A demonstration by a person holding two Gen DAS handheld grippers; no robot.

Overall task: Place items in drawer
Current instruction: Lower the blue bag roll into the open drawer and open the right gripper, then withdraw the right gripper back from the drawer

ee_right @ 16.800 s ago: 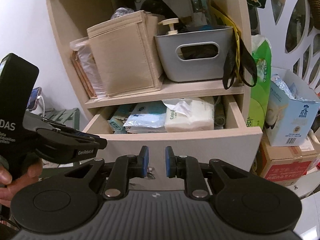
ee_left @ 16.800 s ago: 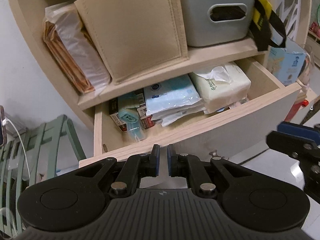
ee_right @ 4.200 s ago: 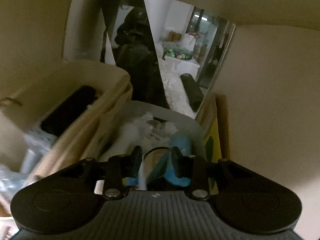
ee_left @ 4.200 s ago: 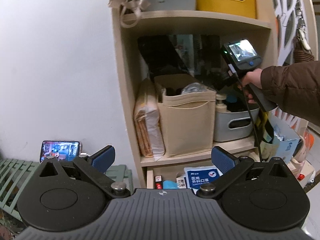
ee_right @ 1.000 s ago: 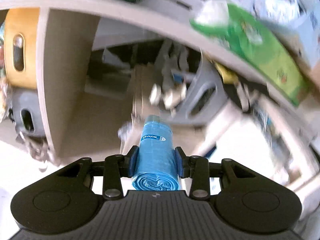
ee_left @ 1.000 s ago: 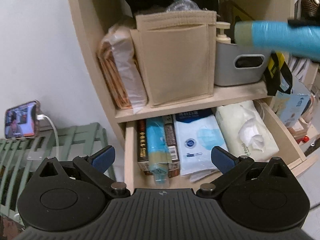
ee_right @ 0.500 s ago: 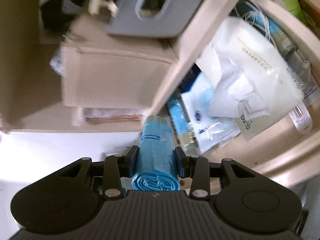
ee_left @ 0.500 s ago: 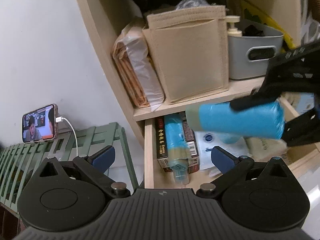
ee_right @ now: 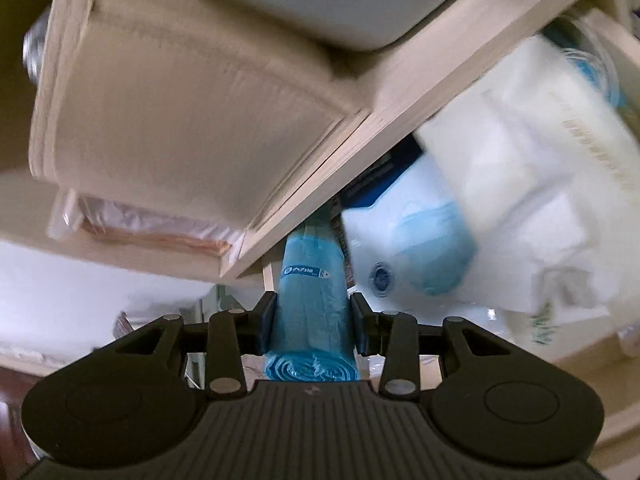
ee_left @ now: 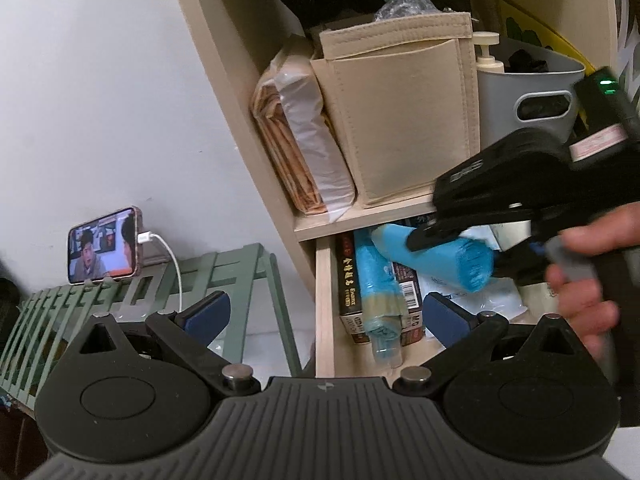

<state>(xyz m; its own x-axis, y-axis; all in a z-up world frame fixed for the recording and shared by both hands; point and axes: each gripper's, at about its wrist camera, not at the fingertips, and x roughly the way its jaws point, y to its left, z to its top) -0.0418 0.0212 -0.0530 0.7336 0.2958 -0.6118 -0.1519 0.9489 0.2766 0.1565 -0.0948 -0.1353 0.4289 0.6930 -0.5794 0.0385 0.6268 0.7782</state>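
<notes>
The blue roll [ee_right: 312, 300], clenched in the right gripper [ee_right: 312, 320], has swung down from the shelf to hover over the drawer's [ee_left: 326, 300] left side, ready for release. The left gripper [ee_left: 324, 312] waits, fingers spread and empty.

Two blue rolls [ee_left: 436, 258] [ee_left: 378, 296], one drawer [ee_left: 325, 304], one phone [ee_left: 103, 245].

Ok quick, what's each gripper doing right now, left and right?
Left gripper: jaws wide open, holding nothing.
Right gripper: jaws closed on the blue roll of bags, over the open drawer.
</notes>
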